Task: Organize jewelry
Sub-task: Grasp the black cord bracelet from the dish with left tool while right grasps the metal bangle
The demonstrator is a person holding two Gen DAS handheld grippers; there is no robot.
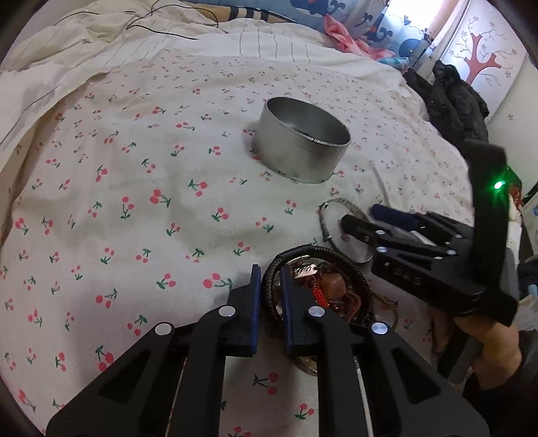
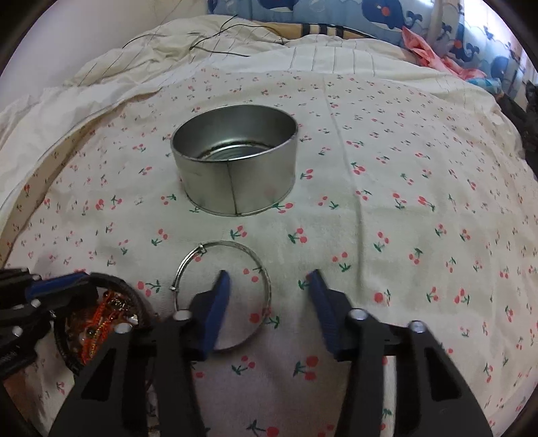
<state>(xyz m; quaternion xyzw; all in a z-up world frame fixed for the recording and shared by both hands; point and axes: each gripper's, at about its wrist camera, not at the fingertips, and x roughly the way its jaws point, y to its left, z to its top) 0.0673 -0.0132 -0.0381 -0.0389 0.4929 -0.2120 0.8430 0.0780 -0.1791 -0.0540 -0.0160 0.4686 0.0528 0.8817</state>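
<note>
On bed: left gripper (image 1: 269, 285) jaws clamped on braided cord bracelet (image 1: 269, 302); right gripper (image 2: 267, 285) jaws half-open, straddling silver bangle (image 2: 232, 248) rim, nothing pinched. Close fully before lifting toward tin (image 2: 235, 174).

Cherry-print bedsheet (image 2: 403, 208), whale-pattern pillow (image 2: 386, 20), bright window (image 1: 437, 16)

A bed is covered by a cream sheet (image 2: 386, 208) printed with small red cherries on green stems, and behind it lies a rumpled pale quilt (image 2: 141, 64) with thin grid lines, across which a thin black cable (image 1: 158, 23) trails. At the head of the bed sit blue-and-white pillows (image 2: 336, 13) with a whale pattern, with a crumpled pink cloth (image 1: 349, 37) beside them. In the left wrist view a black jacket (image 1: 457, 101) hangs at the right edge of the bed, before a pale wall panel showing a red tree (image 1: 481, 60).
</note>
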